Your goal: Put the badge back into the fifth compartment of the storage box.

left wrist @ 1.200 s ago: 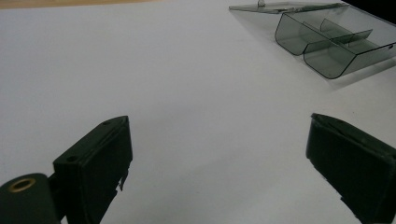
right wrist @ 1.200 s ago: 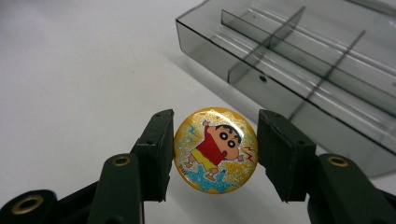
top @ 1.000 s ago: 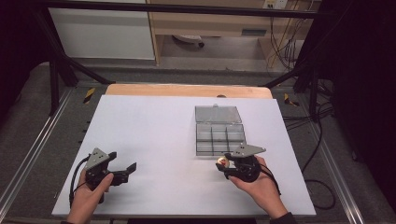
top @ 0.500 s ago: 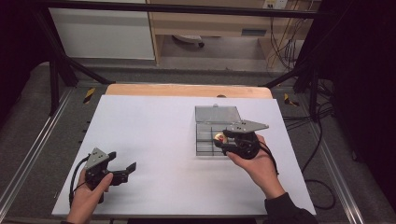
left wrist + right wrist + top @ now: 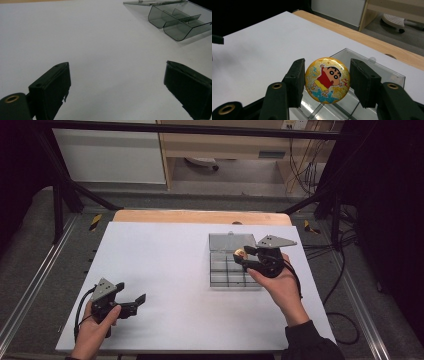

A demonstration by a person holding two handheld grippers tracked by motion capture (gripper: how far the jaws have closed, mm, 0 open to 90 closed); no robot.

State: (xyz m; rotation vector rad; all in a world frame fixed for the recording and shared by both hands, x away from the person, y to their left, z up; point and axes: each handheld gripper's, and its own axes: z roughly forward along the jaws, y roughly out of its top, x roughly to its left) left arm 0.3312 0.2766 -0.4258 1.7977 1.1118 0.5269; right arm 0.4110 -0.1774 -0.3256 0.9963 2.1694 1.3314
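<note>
Since a second earlier, we had carried the right gripper from the near table edge up over the clear compartmented plastic box, its jaws clamped on the round yellow glittery cartoon badge. Our left gripper rested unmoved on the white table, jaws spread wide with nothing between them.

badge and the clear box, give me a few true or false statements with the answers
1. The right gripper is shut on the round cartoon badge. True.
2. The badge lies flat on the white table. False: it is held above the clear compartment box.
3. The left gripper has open jaws with nothing between them. True.
4. The box lid is closed. False: it lies open behind the box.
5. The left gripper holds the box. False: the box sits apart from it.
</note>
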